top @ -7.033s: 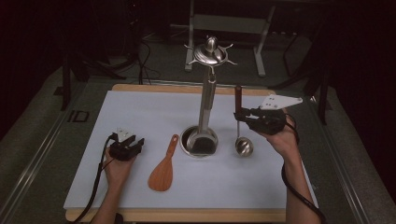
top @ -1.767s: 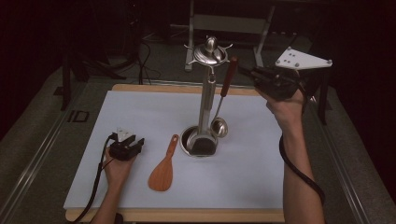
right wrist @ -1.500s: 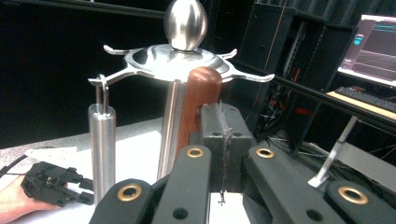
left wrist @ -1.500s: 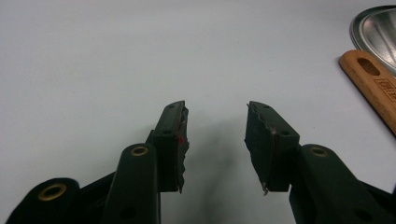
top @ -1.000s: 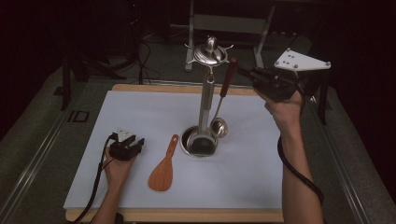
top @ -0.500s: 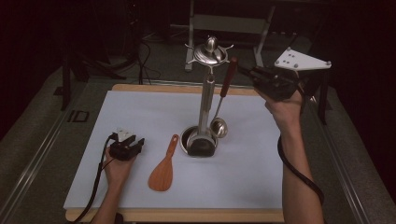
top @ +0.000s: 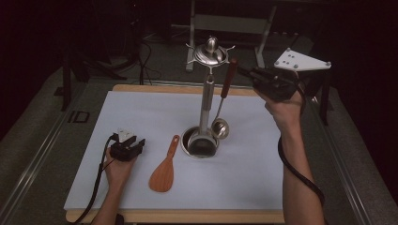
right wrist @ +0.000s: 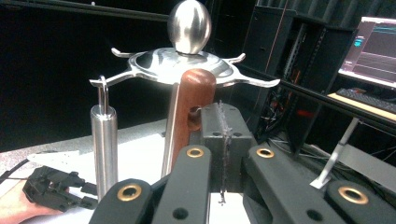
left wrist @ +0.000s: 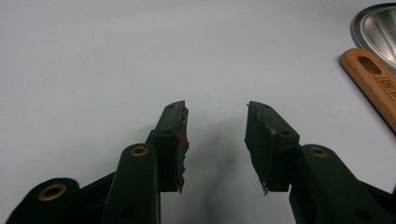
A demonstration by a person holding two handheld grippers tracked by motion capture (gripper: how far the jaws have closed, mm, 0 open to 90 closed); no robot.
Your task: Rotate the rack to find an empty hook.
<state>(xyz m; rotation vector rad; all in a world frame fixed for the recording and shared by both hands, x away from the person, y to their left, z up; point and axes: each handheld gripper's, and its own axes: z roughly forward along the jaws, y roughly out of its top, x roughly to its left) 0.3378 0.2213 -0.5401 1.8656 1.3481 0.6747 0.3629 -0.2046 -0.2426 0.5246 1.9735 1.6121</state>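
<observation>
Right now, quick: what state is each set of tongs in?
Left tongs: open, empty, low over the white table.
Right tongs: shut on the ladle, gripping its wooden handle beside the metal stand.

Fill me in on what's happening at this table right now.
A person's right gripper holds a ladle by its wooden handle, lifted beside the hooks at the top of a steel utensil stand; it isn't hung yet. The left gripper rests open on the white table, holding nothing. A wooden spatula lies flat near the stand's base.
</observation>
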